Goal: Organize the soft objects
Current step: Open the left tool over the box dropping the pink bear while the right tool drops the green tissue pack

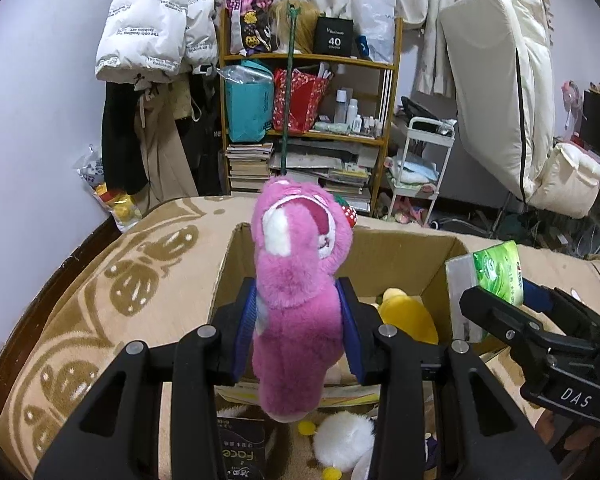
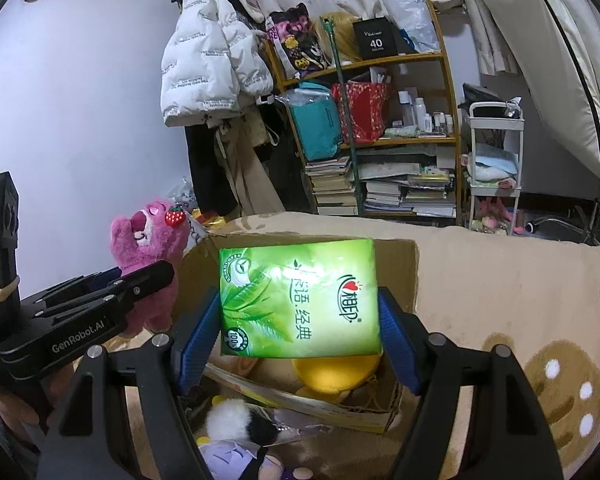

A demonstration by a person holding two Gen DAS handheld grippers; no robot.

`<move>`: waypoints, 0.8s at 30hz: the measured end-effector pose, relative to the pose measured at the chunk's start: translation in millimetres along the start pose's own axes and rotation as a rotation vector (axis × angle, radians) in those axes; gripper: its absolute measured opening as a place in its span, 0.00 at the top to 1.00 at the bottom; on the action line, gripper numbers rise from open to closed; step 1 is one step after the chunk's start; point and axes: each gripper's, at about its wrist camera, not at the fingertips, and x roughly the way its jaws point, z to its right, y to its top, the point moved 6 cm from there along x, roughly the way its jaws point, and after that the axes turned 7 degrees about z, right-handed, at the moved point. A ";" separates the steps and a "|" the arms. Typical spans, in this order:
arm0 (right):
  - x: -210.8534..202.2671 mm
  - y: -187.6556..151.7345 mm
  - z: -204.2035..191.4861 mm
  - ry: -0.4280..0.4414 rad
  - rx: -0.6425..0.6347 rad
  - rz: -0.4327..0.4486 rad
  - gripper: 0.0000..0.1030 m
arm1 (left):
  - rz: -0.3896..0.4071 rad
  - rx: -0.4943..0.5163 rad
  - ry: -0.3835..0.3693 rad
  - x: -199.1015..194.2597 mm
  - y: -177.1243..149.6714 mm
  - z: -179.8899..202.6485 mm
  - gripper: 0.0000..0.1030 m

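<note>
Above the open cardboard box [image 1: 400, 256], the left gripper [image 1: 300, 332] pinches a pink plush bear [image 1: 296, 280] by its body; beside it the right gripper [image 2: 300, 320] clamps a green tissue pack [image 2: 298, 298] across its width. Both hang over the box's mouth, apparently for dropping in beside the yellow plush [image 2: 332, 376] already inside

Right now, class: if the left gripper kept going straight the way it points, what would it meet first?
Probably the cardboard box. The left gripper, shut on the pink bear, points down into the box's open top, where a yellow toy lies. Depth is unclear.
</note>
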 end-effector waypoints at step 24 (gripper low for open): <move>17.7 -20.7 15.9 -0.019 0.026 -0.098 0.16 | -0.099 -0.062 0.038 12.9 -15.4 -19.9 0.40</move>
